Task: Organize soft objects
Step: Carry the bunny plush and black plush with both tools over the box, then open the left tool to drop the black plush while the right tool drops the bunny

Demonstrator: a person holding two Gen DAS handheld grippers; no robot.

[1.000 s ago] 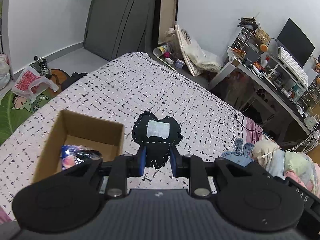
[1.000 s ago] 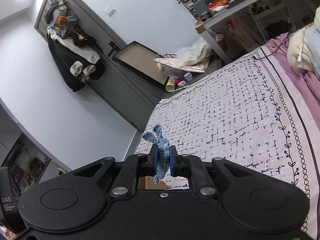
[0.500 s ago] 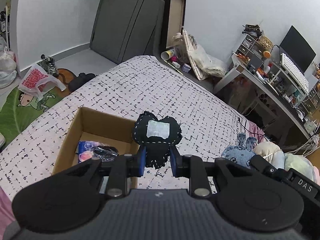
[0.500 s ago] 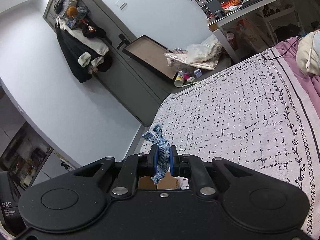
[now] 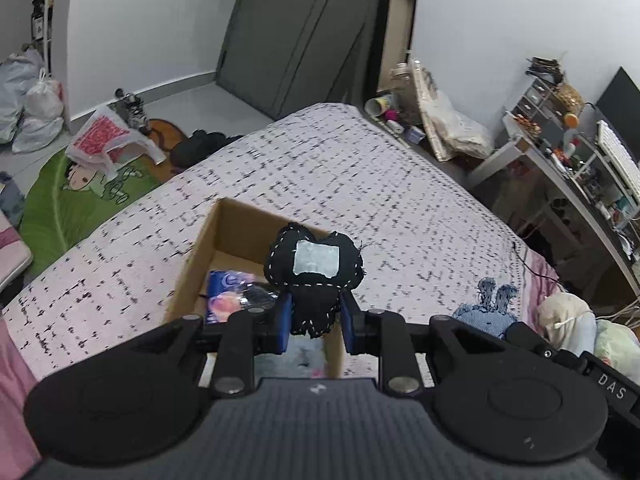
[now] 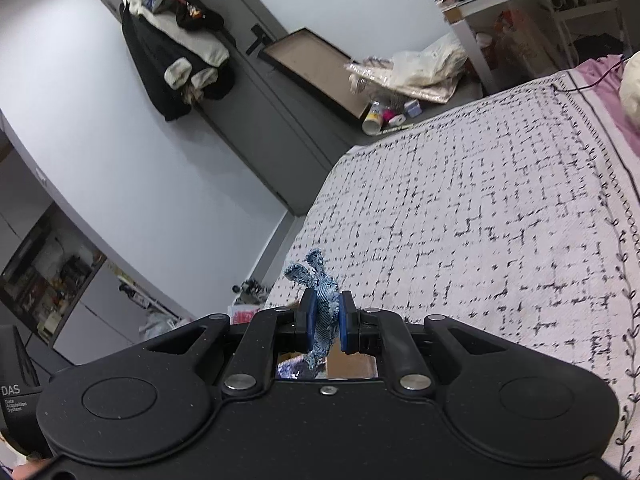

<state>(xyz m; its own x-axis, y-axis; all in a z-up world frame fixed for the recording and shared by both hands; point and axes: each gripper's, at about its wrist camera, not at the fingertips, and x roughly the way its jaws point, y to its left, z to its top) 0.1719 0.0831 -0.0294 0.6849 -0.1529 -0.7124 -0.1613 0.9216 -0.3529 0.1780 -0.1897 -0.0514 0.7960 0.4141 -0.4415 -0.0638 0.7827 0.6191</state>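
**Both claws carrying soft toys near the box**

In our left wrist view, the left claw (image 5: pixel 314 326) is clenched on a black stitched plush (image 5: pixel 314 270) at frame centre, above the open cardboard box (image 5: pixel 200 256) on the bed (image 5: pixel 360 184). A denim bunny (image 5: pixel 486 312) sits lower right.

In our right wrist view, the right claw (image 6: pixel 326 326) grips the denim toy (image 6: pixel 320 304) at lower centre, over the bed edge.

**Soft room light, bent edges, some blur**

You get even, soft light in both views, with no hard shadows. The walls (image 6: pixel 168 184) look bright and a bit washed out. Straight lines bend near the edges of your pictures. The bed (image 5: pixel 360 184) looks smeared in the left view. The dark corners stay black.
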